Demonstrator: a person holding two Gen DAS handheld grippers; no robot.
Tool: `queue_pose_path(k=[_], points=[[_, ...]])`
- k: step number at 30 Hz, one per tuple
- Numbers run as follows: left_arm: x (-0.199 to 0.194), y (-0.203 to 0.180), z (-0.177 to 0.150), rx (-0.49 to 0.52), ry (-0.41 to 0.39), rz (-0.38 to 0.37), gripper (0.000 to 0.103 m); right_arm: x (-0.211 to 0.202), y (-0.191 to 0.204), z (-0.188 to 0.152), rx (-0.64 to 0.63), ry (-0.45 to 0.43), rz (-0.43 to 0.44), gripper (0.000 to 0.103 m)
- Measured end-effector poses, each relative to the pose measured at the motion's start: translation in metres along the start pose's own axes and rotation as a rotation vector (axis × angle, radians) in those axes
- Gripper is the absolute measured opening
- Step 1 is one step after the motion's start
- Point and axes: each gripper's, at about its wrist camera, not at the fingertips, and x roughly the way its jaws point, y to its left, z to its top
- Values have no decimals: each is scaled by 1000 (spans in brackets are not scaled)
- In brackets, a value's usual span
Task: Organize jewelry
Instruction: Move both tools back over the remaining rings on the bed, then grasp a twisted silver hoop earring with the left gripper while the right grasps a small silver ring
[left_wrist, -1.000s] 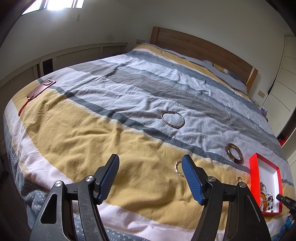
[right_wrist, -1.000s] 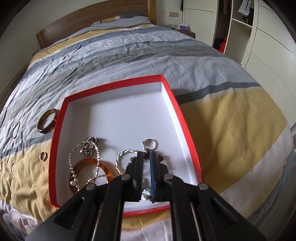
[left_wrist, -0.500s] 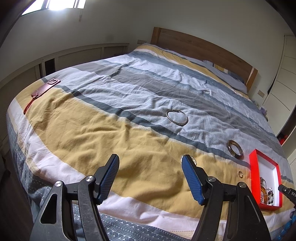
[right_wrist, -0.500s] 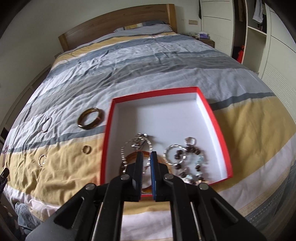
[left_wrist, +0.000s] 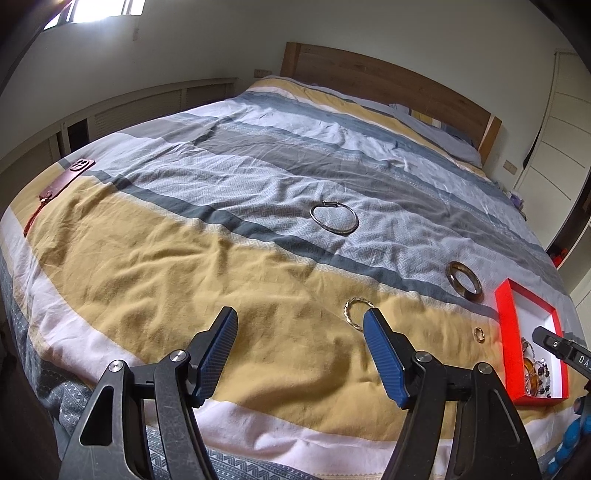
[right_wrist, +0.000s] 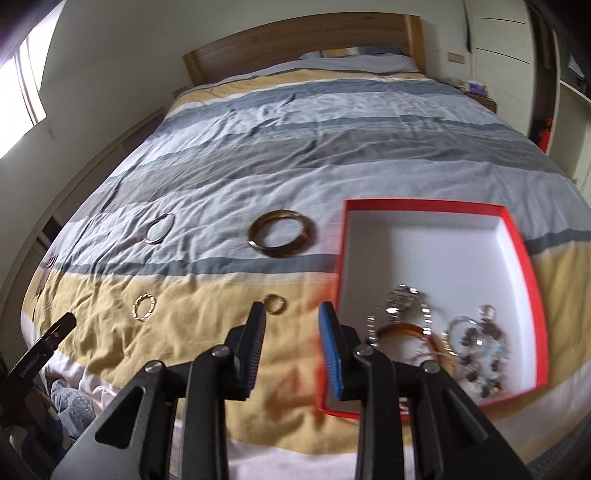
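Left wrist view: left gripper (left_wrist: 299, 332) hovering over the yellow band of the striped bedspread (left_wrist: 155, 266), jaws wide apart, nothing between the blue pads (left_wrist: 218, 350). Thin twisted gold bangle (left_wrist: 356, 312) lying flat just beyond the right-hand pad, partly hidden behind its tip. Farther up on the grey-patterned stripe, a slim dark bangle with a clasp (left_wrist: 334, 218), well apart from the others. To the right, a thick brown bangle (left_wrist: 464, 280) on the dark stripe, near the red box (left_wrist: 509, 332). Small gold ring (left_wrist: 479, 335) on the yellow band between the twisted bangle and the box. Inside the box, a cluster of beads and an amber piece at the near end; details too small to tell. Tip of the right gripper poking in over the box from the right edge. Brown leather strap (left_wrist: 70, 177) far off at the left edge of the bed.

Right wrist view, somewhat blurred: right gripper (right_wrist: 291, 350) over the yellow band just left of the red box (right_wrist: 432, 205), jaws opening, part-way apart, empty. Small gold ring (right_wrist: 275, 303) just beyond the left pad. Twisted gold bangle (right_wrist: 144, 306) farther left; thick brown bangle (right_wrist: 280, 232) beyond, beside the box's far left corner; slim bangle (right_wrist: 159, 228) well to the left. In the box's near half, a silver chain bracelet (right_wrist: 400, 299), an amber bangle (right_wrist: 402, 328) and beaded pieces (right_wrist: 480, 350) bunched together; far half bare white.
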Motion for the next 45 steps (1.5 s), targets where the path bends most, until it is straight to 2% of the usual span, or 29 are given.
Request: queue_pose_path(k=[6,11,23,35,39,41,45], points=[[12,-4,2,9,17,3,70,27,14,-2,-30,37,43,28],[25,-14,4,34,33,-15,70,47,17,-4,-37,59,38,28],[70,-47,13,106,90,-66,74,84,17,0,-70,92,-59,28],[111,-47,3,110,197,-41,74,99,31,-4,-179,124,-158,30],[118,-49,0,127,207,-35,74,103,34,-5,-213,140,-182,28],[119,-53,-2,152,205,-31,70,103,36,-6,-226,143,-188,27],[115,-55,-4,174,195,-52,41,100,32,-5,-218,127,-176,20]])
